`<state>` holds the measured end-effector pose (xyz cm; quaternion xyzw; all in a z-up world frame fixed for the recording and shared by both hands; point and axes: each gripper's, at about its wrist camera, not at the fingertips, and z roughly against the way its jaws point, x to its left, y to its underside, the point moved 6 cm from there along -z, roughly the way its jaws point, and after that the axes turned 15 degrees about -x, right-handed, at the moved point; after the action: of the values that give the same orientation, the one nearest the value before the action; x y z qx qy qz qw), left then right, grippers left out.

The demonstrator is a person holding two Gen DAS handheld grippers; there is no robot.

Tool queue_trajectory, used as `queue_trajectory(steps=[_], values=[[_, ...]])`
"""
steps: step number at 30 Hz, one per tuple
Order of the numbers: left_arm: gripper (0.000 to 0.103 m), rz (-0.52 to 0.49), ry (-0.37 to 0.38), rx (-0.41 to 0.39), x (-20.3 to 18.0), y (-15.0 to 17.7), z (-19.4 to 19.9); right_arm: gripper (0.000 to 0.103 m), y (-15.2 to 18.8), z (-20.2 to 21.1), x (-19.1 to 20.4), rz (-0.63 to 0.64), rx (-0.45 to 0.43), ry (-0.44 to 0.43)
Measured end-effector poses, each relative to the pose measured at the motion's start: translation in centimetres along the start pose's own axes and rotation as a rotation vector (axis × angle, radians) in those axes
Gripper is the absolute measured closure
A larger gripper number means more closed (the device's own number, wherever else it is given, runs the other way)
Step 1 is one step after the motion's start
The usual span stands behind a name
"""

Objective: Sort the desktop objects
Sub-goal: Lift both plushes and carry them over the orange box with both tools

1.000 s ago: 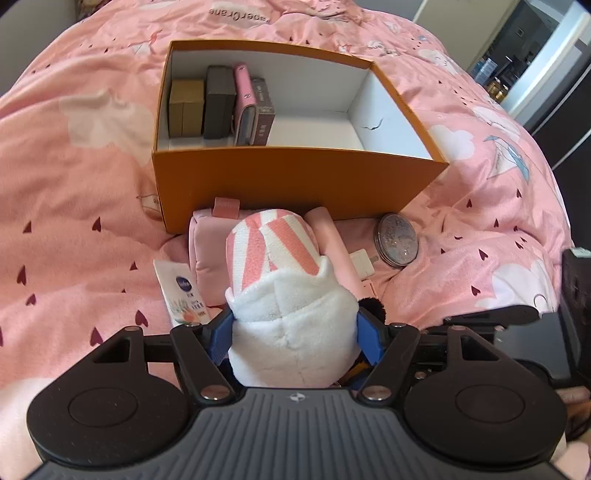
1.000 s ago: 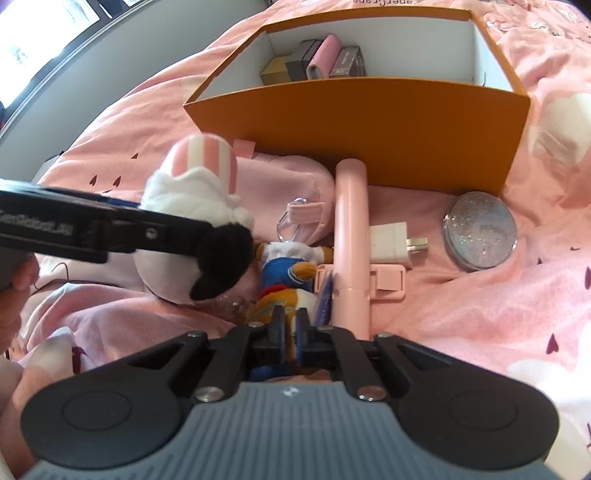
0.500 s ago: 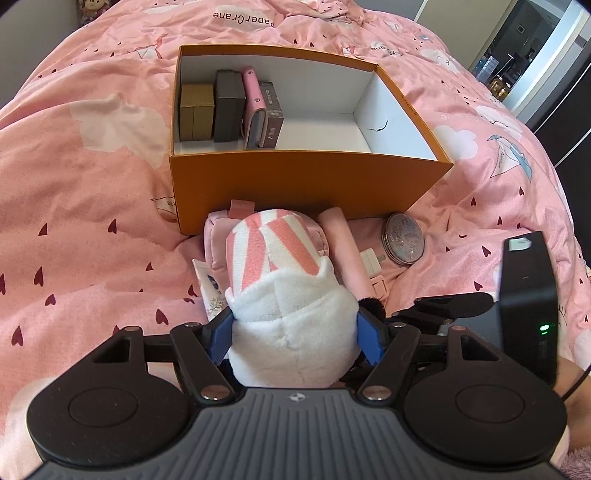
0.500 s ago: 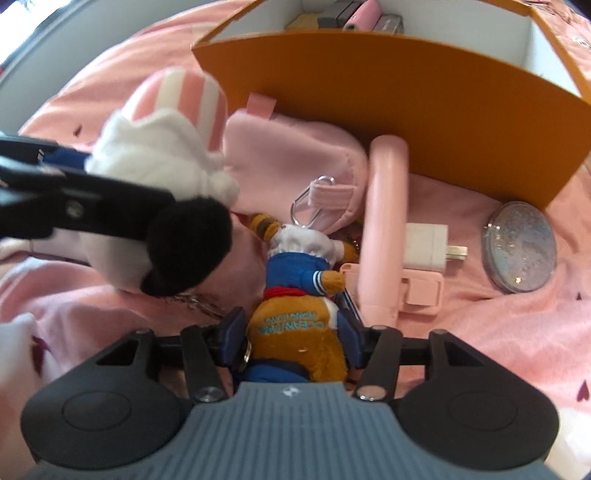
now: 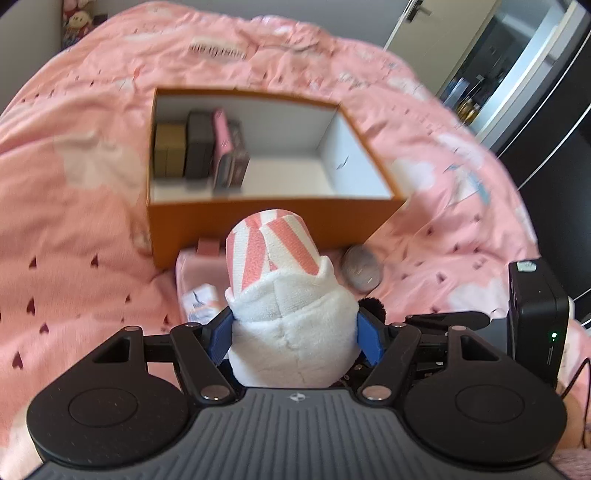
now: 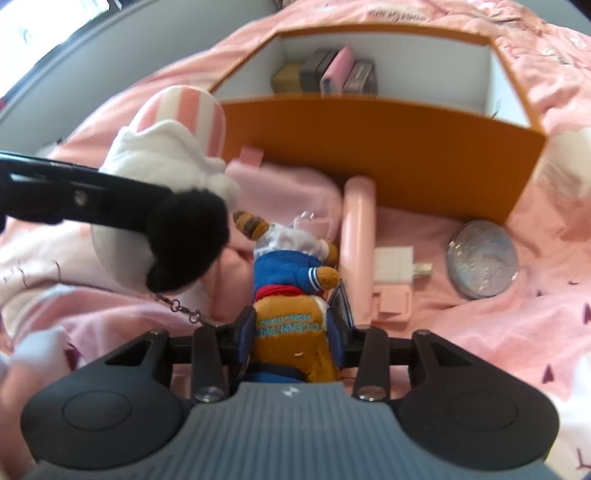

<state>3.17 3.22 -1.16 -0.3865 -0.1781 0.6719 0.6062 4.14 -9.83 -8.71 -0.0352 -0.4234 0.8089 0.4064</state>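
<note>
The left gripper (image 5: pixel 293 332) clamped the striped plush (image 5: pixel 280 295) and the right gripper (image 6: pixel 290 332) clamped the bear plush (image 6: pixel 291 295), whose keychain (image 6: pixel 181 308) could have snagged while going into the orange box (image 5: pixel 266 221).

Home bedroom. I'm working over bed: pink duvet (image 5: pixel 92 206) with heart and cloud print fills my view. Plush doll (image 5: pixel 75 22) on shelf at 11 o'clock, door with handle (image 5: pixel 417 11) at 1 o'clock, dark wardrobe or sliding door (image 5: pixel 554 122) at 2 o'clock. Window light at 10 o'clock in right wrist view.
</note>
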Motion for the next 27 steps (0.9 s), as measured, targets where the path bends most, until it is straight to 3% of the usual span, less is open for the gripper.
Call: queue_trajectory(steps=[9,18,27], values=[[0.024,-0.02,-0.002,-0.12,-0.5,-3.7,2.2,0.061,-4.1,4.6,-0.4,-0.07,-0.196,-0.029],[0.024,-0.109,-0.006,-0.217,-2.1,-7.8,2.6,0.061,-9.9,7.5,-0.9,-0.011,-0.398,0.042],[0.024,-0.155,0.055,-0.296,-4.5,-12.7,1.0,0.061,-14.4,8.2,-2.9,0.033,-0.477,0.118]])
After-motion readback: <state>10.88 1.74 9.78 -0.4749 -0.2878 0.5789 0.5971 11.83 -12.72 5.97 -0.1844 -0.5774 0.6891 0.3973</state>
